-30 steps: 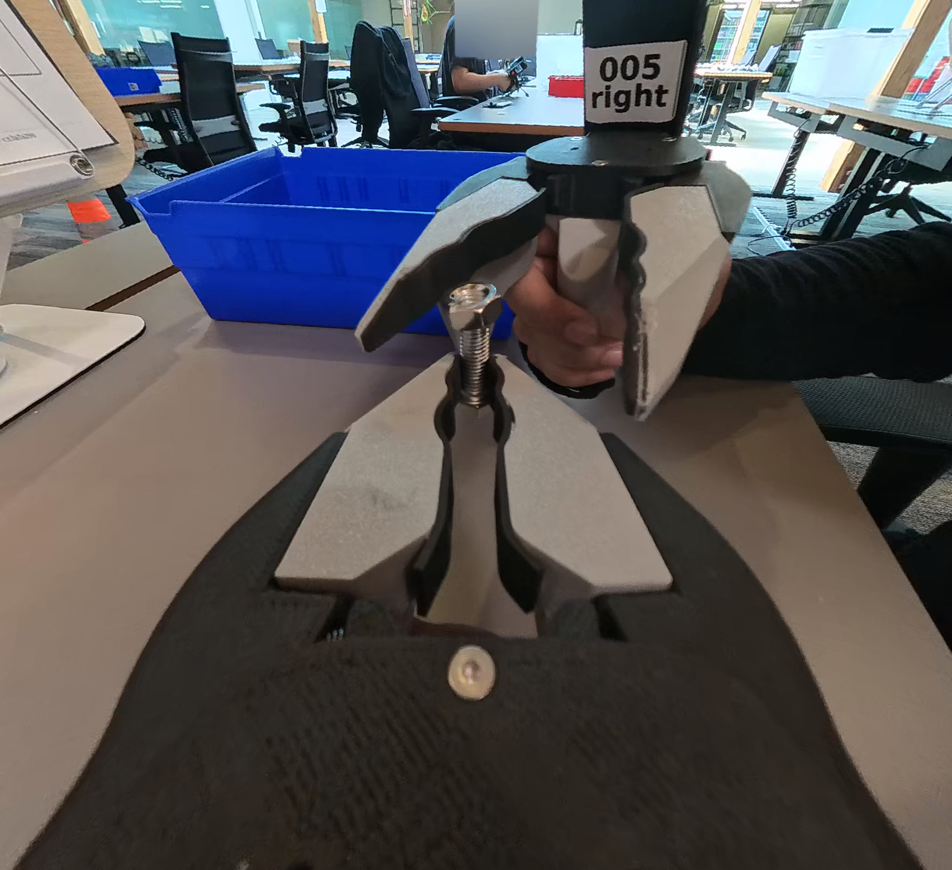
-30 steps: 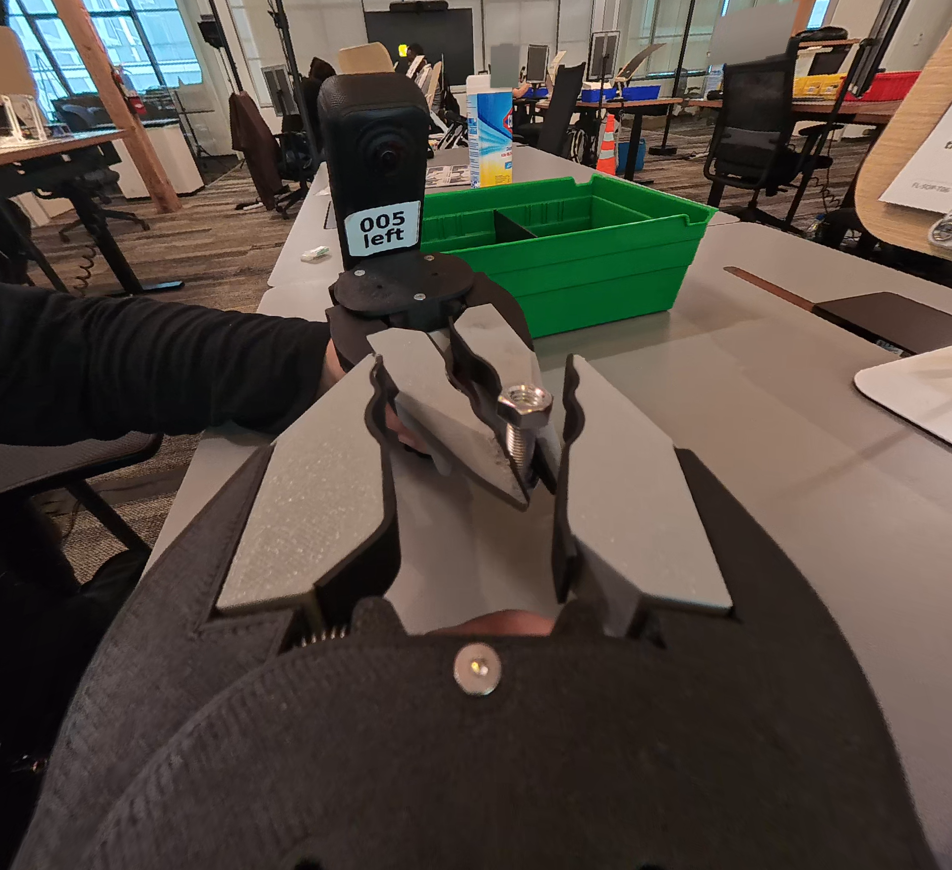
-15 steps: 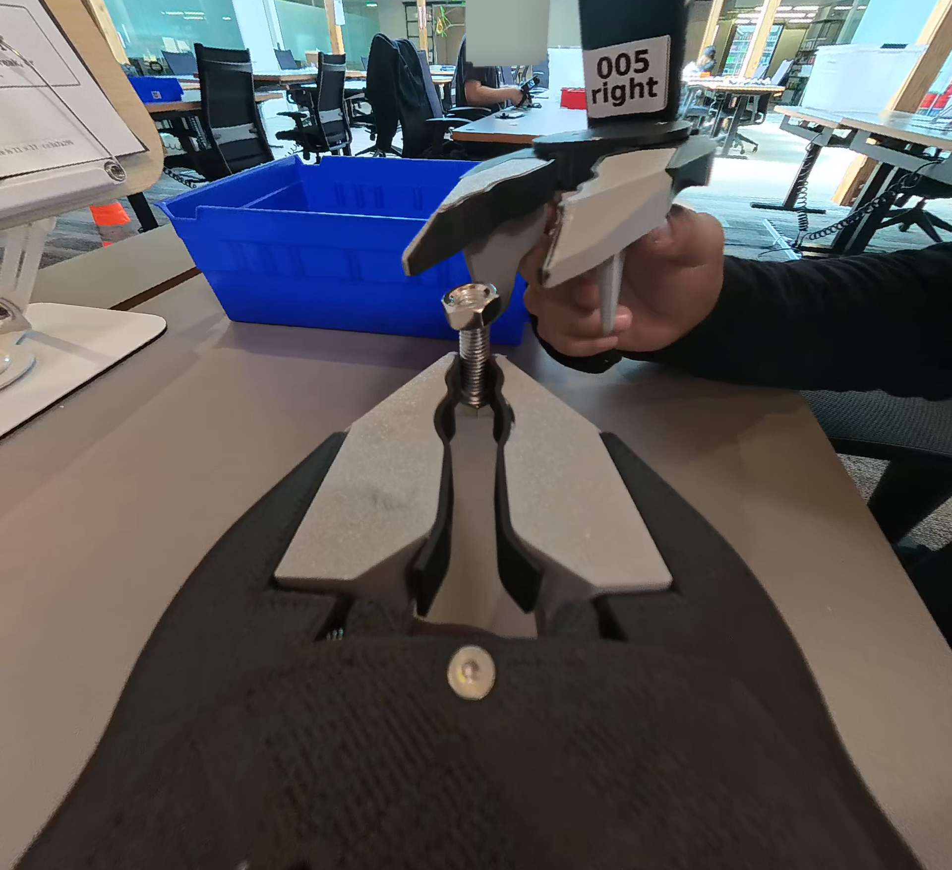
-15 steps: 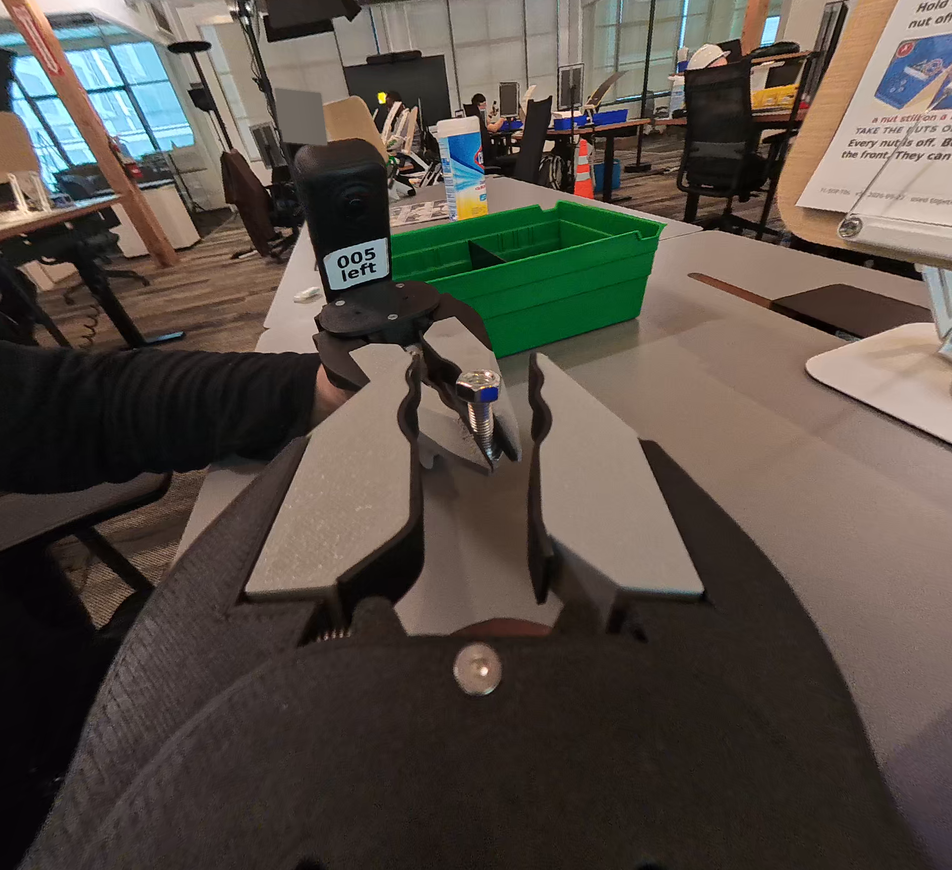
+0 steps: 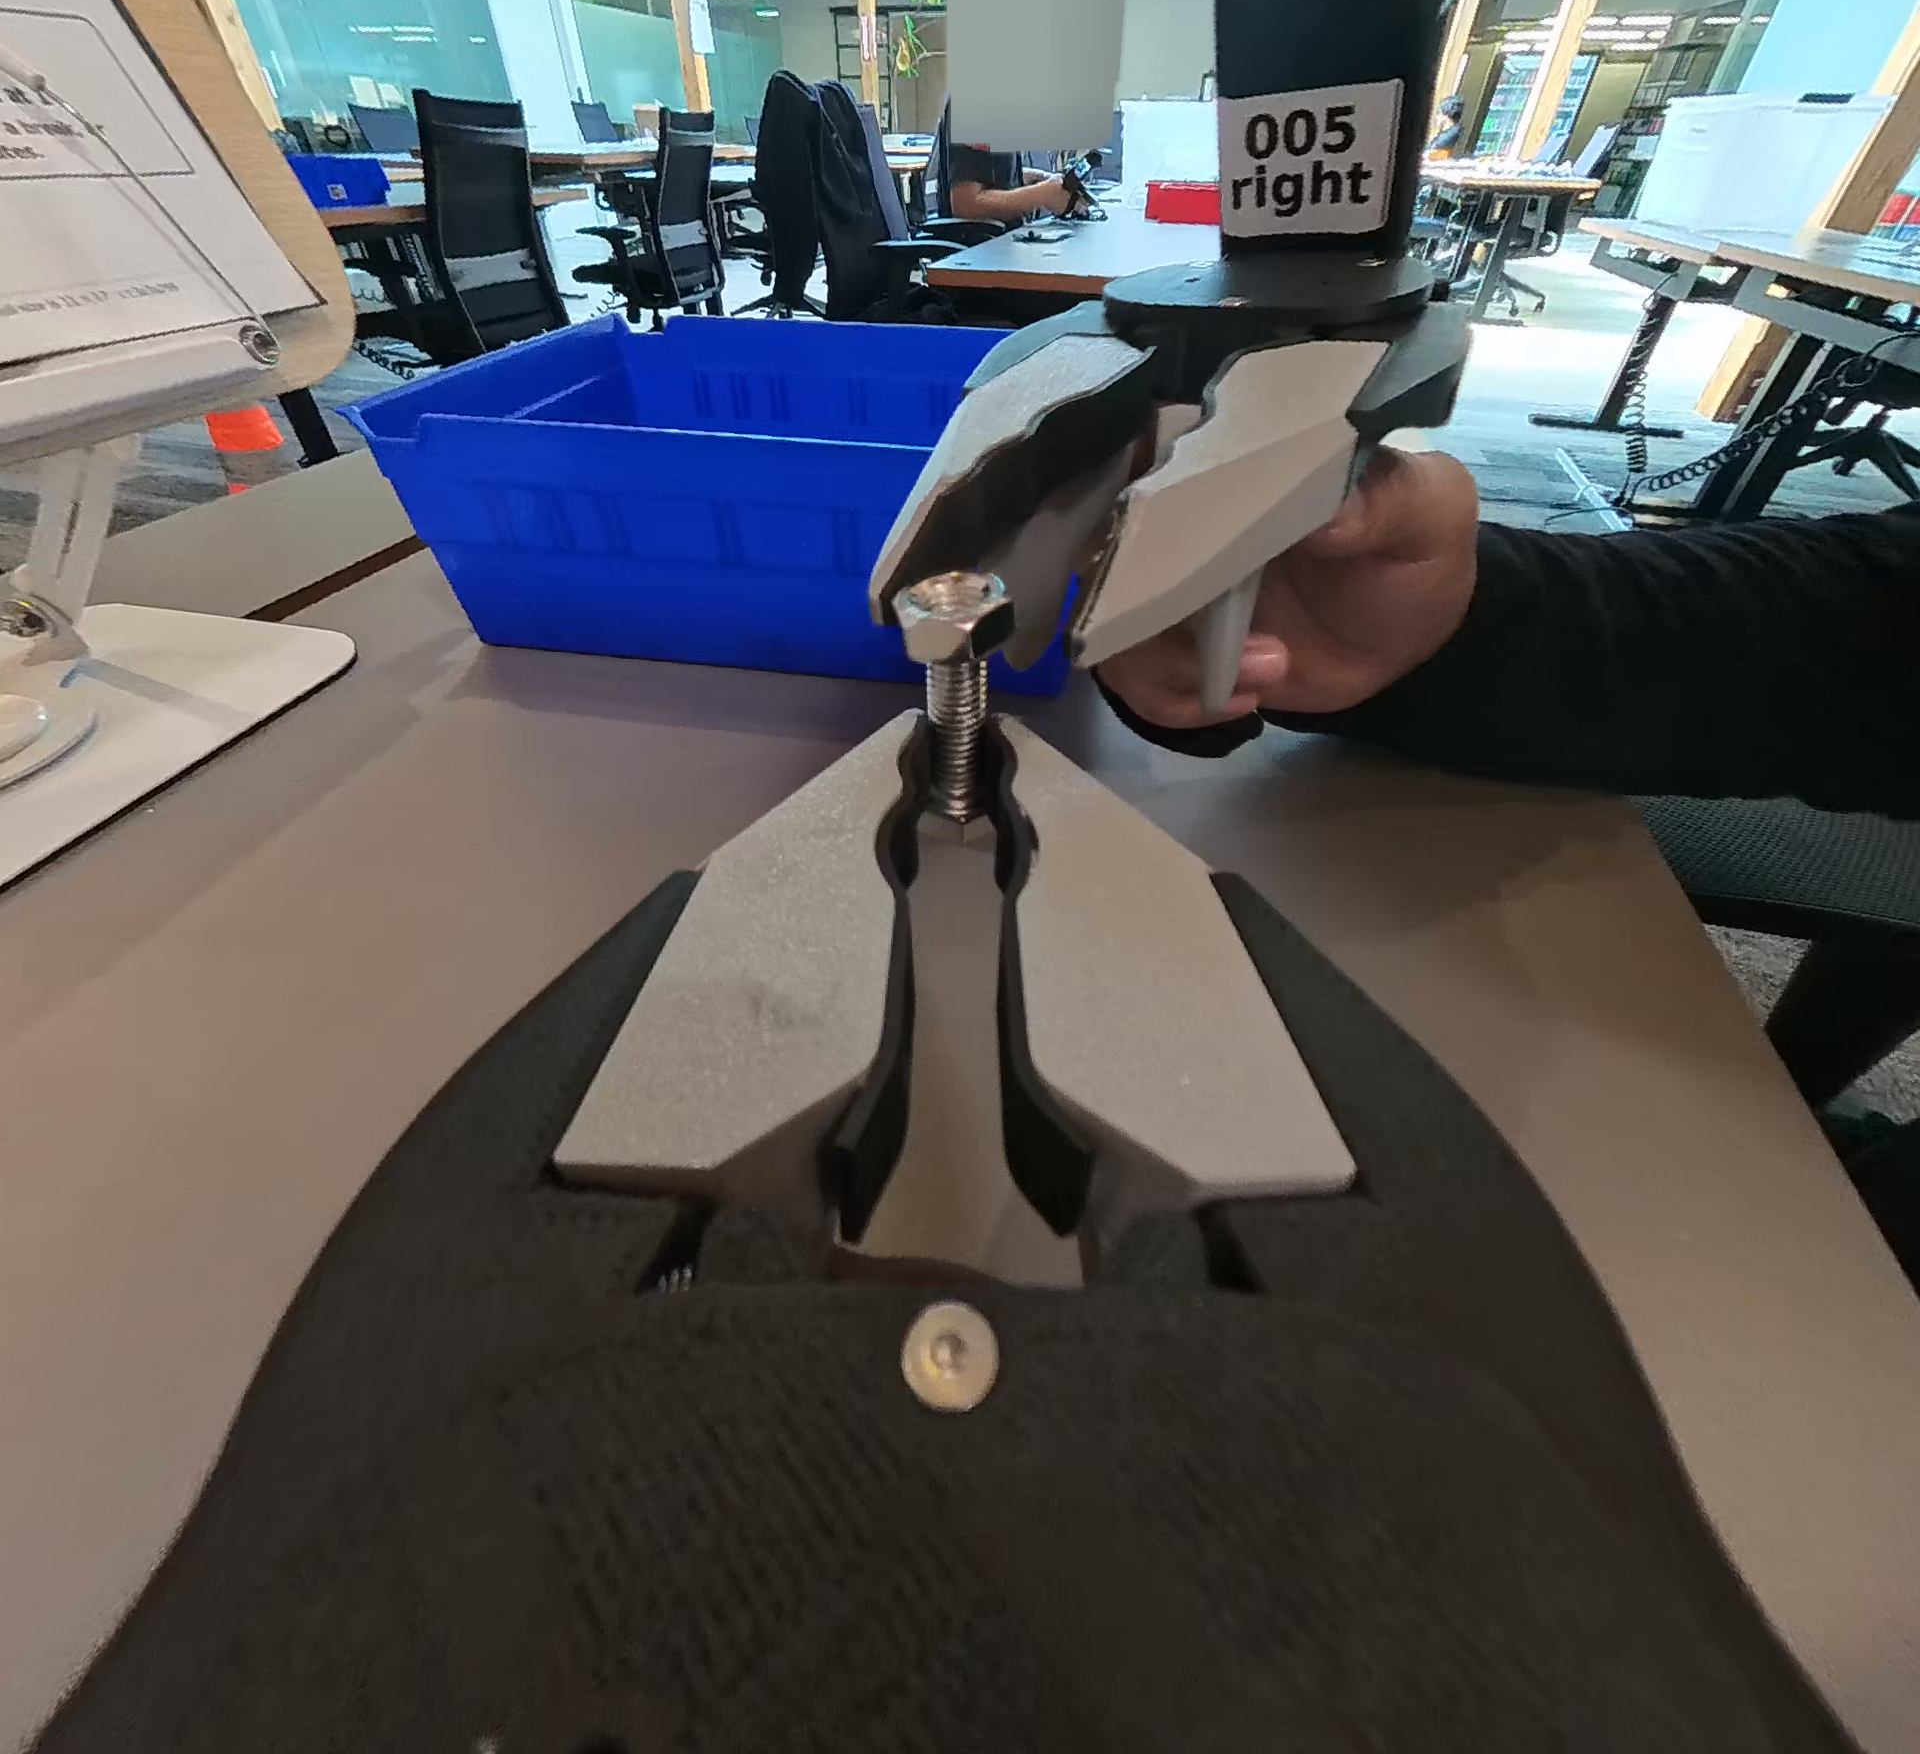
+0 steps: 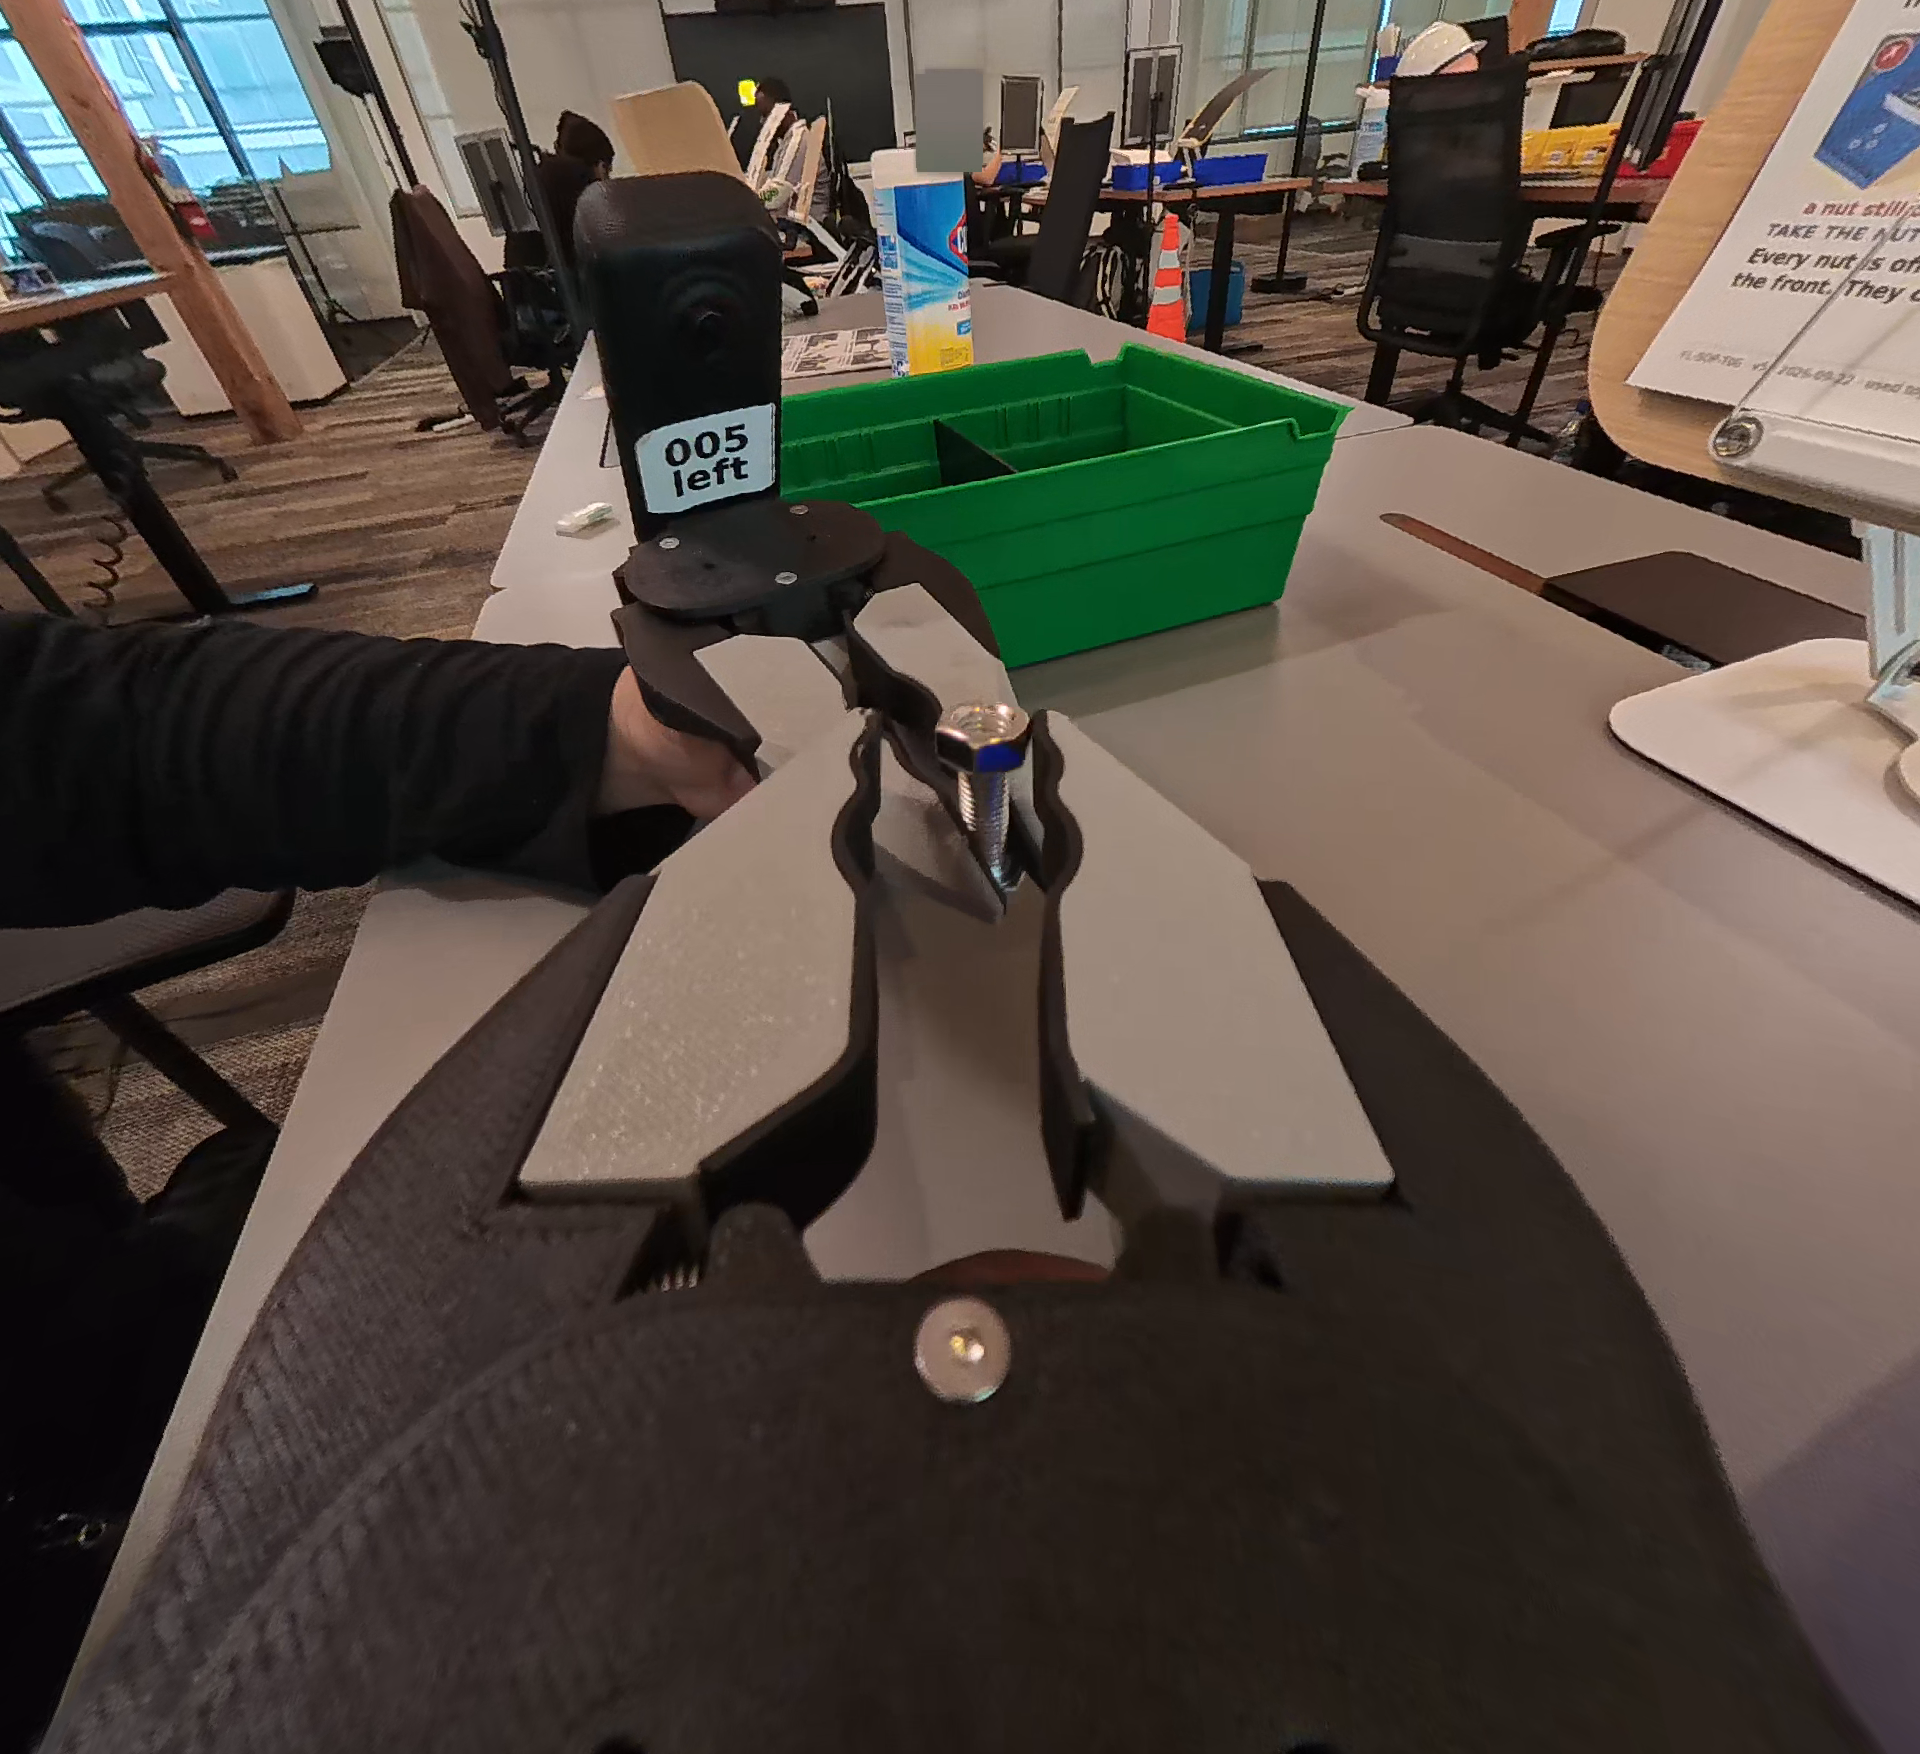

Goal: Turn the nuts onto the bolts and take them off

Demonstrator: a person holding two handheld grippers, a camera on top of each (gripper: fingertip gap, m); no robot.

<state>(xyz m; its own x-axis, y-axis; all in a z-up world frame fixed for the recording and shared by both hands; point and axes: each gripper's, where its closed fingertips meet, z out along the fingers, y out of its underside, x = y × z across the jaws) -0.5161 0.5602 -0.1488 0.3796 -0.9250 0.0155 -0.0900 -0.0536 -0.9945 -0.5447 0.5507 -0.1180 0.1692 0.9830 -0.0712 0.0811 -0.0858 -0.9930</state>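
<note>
left claw (image 5: 956, 774) pinched tight on the threaded shank of a steel bolt (image 5: 954, 748), held upright above the grey worktop (image 5: 436, 831). hex nut (image 5: 952, 615) seated at the very top end of the bolt, thread bare between nut and fingertips. bolt head hidden low between the fingers, only a sliver showing.

right claw (image 5: 1039, 608) hanging just behind and to the right of the nut in the left wrist view, fingers angled down, narrow gap between them, tips level with the nut. in the right wrist view, right claw (image 6: 951, 774) parted around the nut (image 6: 983, 736): right fingertip close against the nut's side, left fingertip clearly apart from it, so not yet clamped. whether the right fingertip actually touches the nut, cannot tell. bolt (image 6: 987, 821) tilted slightly here, gripped lower down by the left claw (image 6: 971, 857) coming in from the left.

bare hand (image 5: 1320, 592) with black sleeve wrapped round the right tool's handle; another hand (image 6: 665, 759) on the left tool, mostly hidden.

blue bin (image 5: 675, 499) on the worktop beyond the bolt in the left wrist view. green divided bin (image 6: 1060, 499) beyond the claws in the right wrist view, a wipes canister (image 6: 925, 270) farther back behind it. white stand base (image 5: 156, 676) with a sign board at the worktop's edge. office chairs and desks in the background.
</note>
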